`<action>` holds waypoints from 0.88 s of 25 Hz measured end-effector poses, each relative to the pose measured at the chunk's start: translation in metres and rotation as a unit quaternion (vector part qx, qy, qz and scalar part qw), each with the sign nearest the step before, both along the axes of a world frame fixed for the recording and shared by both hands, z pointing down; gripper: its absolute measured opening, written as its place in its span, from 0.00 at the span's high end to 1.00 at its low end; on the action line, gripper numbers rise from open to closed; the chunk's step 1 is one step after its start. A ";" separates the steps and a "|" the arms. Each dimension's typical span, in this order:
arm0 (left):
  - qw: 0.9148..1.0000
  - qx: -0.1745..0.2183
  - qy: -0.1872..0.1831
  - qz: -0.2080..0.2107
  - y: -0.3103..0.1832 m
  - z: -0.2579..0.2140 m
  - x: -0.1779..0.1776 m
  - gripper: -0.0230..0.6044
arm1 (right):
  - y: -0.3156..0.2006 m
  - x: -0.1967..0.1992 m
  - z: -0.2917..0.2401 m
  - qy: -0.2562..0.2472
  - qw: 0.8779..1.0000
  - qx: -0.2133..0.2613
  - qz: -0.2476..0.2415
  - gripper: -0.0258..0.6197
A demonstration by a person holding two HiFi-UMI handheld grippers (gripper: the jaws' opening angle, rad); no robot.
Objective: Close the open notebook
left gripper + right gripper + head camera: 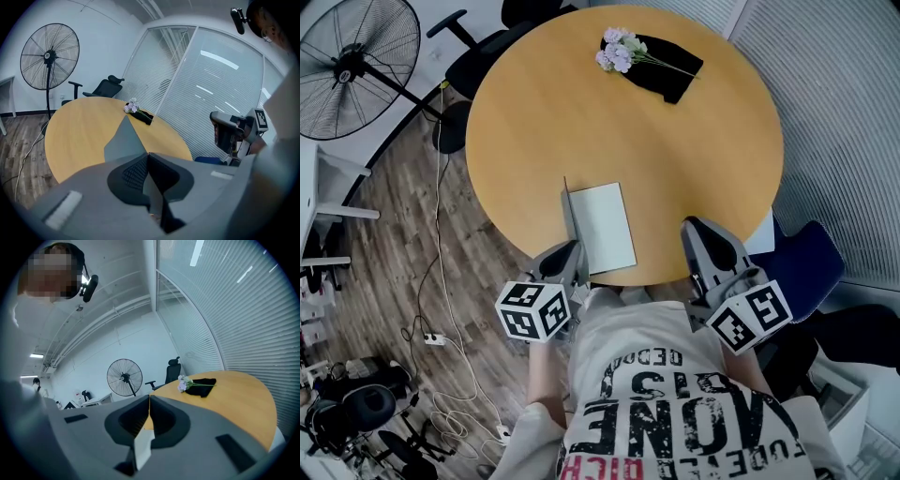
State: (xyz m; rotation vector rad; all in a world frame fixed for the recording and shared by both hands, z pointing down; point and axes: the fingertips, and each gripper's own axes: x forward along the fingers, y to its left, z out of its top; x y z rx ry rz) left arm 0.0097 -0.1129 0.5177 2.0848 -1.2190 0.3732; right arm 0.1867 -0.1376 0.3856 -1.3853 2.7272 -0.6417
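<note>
Left gripper (pixel 148 155) has its jaws pressed nearly together. From where I stand they look to be pinching the near edge of the notebook's grey cover (pixel 123 140), since that cover runs straight up out of the tips.

The notebook (pixel 605 225) lies at the near edge of the round wooden table (pixel 534 122), right in front of the person, with a blank white page facing up. The cover stands about upright along the page's left side, neither lying flat open nor folded down. I'd call the job roughly half done: the cover is lifted but not yet over the page. What remains, by my reckoning, is to swing it across to the right, lay it flat on the page and let go.

The right gripper (pixel 149 398) has its jaws closed on each other with nothing between them. It hangs at the table's edge, well to the right of the notebook, and touches nothing that I can see.

Farther out, a sprig of pale purple flowers (pixel 617 52) rests on a black cloth (pixel 670 70) at the far side of the table. Beyond the table, a standing fan (pixel 356 66) and a black office chair (pixel 478 47) are on the wood floor.
</note>
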 end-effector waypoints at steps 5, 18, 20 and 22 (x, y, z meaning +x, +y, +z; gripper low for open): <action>1.000 -0.001 0.000 0.003 0.000 0.001 0.002 0.94 | 0.000 0.001 0.000 0.002 1.000 -0.001 0.002 0.94; 1.000 -0.001 0.008 0.007 0.000 0.003 0.010 0.94 | 0.007 0.005 -0.003 0.003 1.000 0.002 0.008 0.94; 1.000 -0.001 0.008 0.009 -0.001 0.005 0.012 0.94 | 0.007 0.006 -0.003 0.002 1.000 0.002 0.011 0.94; 1.000 0.000 0.008 0.011 -0.002 0.006 0.015 0.94 | 0.008 0.008 -0.003 0.002 1.000 0.003 0.014 0.94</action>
